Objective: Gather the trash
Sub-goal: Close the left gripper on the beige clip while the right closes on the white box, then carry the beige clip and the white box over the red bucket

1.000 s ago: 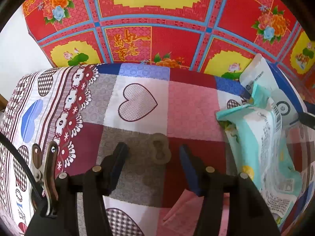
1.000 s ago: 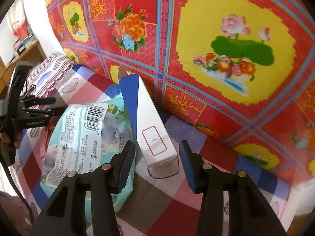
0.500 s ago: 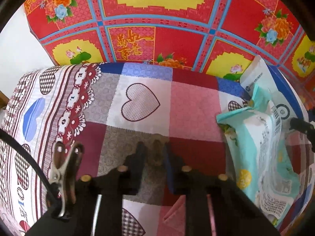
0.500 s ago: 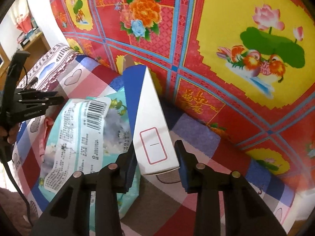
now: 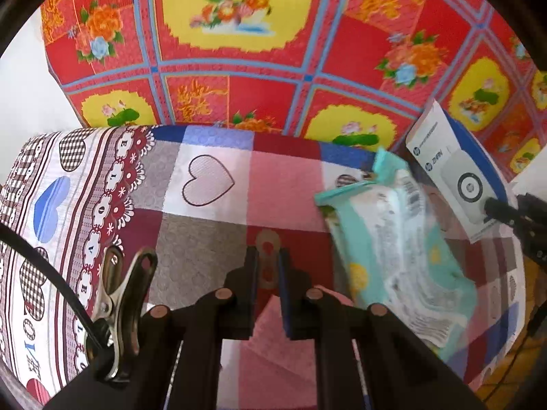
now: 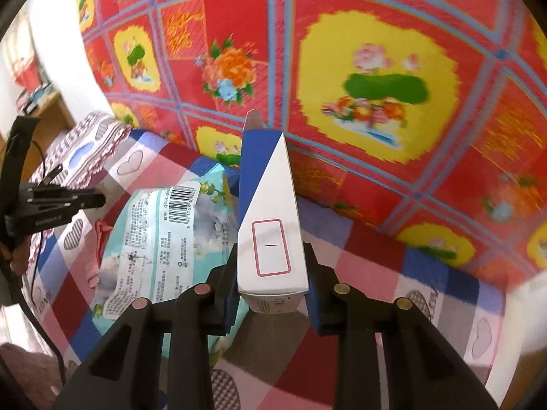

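Observation:
My left gripper (image 5: 267,261) is shut on a small tan bow-shaped piece (image 5: 268,242), held just above the checked cloth (image 5: 205,225). My right gripper (image 6: 271,266) is shut on a long white and blue carton (image 6: 270,212), tilted up off the cloth; the same carton (image 5: 454,167) shows at the right in the left wrist view. A teal plastic wrapper (image 6: 160,235) with a barcode lies beside the carton and appears as the wrapper (image 5: 400,249) right of my left gripper.
A red, yellow and blue flowered sheet (image 6: 376,78) rises behind the checked cloth. A pink scrap (image 5: 273,352) lies under my left gripper. A metal clip (image 5: 119,294) hangs at its left. The cloth's right edge (image 5: 516,273) drops off.
My left gripper shut on the tan piece and lifted it slightly. My right gripper closed on the white and blue carton and raised it off the cloth.

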